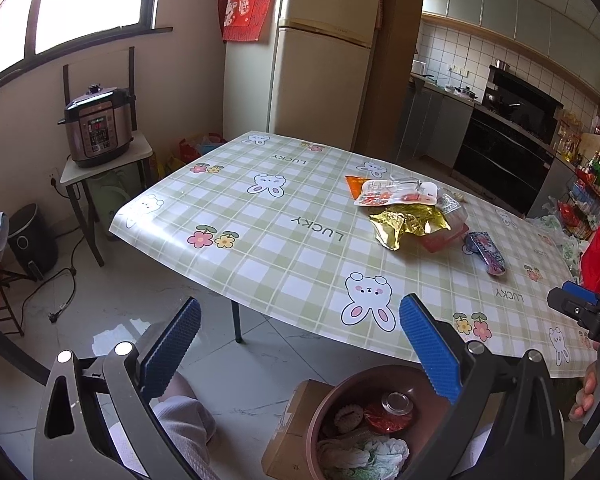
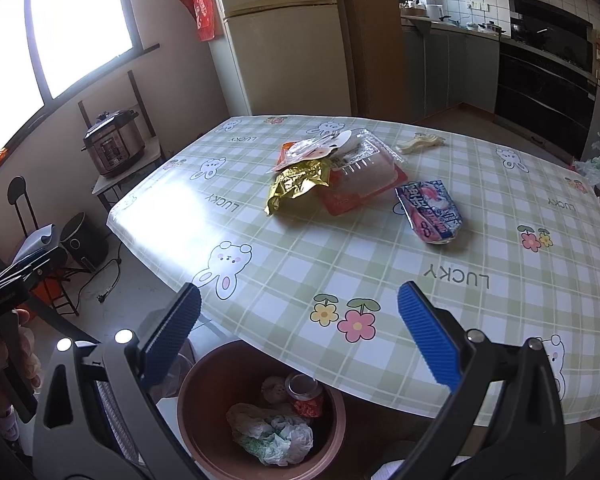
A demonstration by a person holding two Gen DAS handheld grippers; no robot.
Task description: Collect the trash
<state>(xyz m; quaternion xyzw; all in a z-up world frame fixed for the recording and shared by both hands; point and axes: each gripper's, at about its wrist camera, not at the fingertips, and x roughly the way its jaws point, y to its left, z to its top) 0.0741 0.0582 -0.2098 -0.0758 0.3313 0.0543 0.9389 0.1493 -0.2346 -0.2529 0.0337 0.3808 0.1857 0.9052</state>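
Trash lies on the checked table [image 1: 284, 240] [image 2: 340, 264]: a gold foil wrapper [image 1: 408, 222] [image 2: 296, 184], a clear plastic tray on a red pack [image 1: 446, 228] [image 2: 364, 178], a white-red packet [image 1: 396, 194] [image 2: 316, 148], and a blue packet [image 1: 486, 254] [image 2: 430, 212]. A brown bin [image 1: 380, 424] [image 2: 260, 412] below the near table edge holds a can and crumpled bags. My left gripper [image 1: 300, 340] is open and empty above the bin. My right gripper [image 2: 300, 332] is open and empty over the table edge and bin.
A pale scrap [image 2: 420, 144] lies far back on the table. A cardboard box [image 1: 296, 436] sits beside the bin. A pressure cooker [image 1: 98, 128] stands on a stand at left, a fridge [image 1: 324, 52] behind, kitchen counters at right. Bags crowd the table's right side [image 1: 556, 228].
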